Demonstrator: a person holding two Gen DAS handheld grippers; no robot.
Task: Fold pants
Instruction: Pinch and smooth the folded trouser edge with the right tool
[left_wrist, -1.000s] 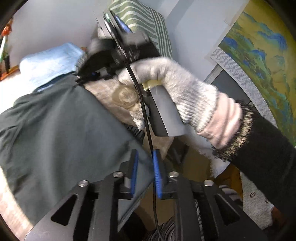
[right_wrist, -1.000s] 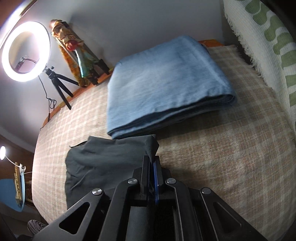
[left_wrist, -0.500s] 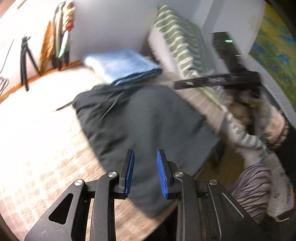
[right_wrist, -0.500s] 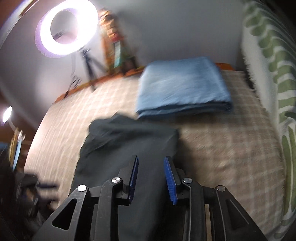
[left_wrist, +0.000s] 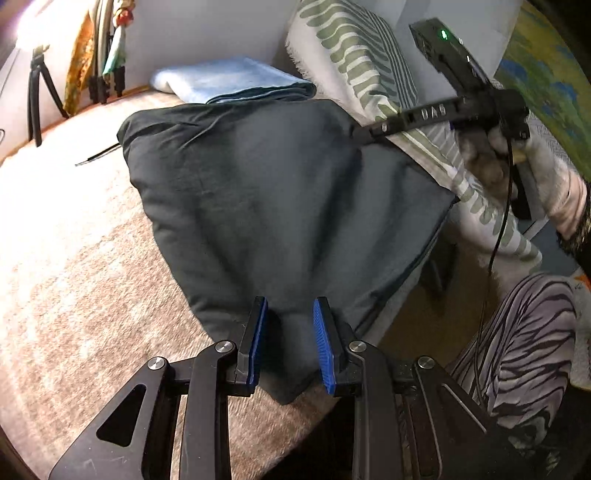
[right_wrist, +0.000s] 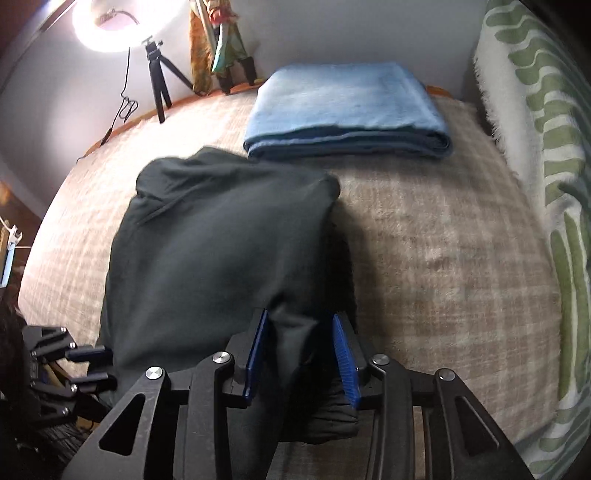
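The dark grey pants (left_wrist: 280, 206) lie folded on the plaid bed cover (left_wrist: 74, 258), with one end hanging over the near edge. My left gripper (left_wrist: 288, 343) is open, its blue pads on either side of a fold at the pants' near end. My right gripper (right_wrist: 301, 354) is open over the other near corner of the pants (right_wrist: 221, 251), with cloth between its fingers. The right gripper and the gloved hand holding it also show in the left wrist view (left_wrist: 461, 107), above the pants' right side.
A folded light blue garment (right_wrist: 351, 110) lies at the back of the bed. A green-patterned white cushion (right_wrist: 546, 184) lines the right side. A ring light on a tripod (right_wrist: 155, 74) and a figurine (right_wrist: 221, 44) stand at the back wall. The person's striped leg (left_wrist: 517, 332) is at the right.
Both grippers have let go of the pants and opened. They have drawn back toward the near edge, and the pants now lie folded on the bed.
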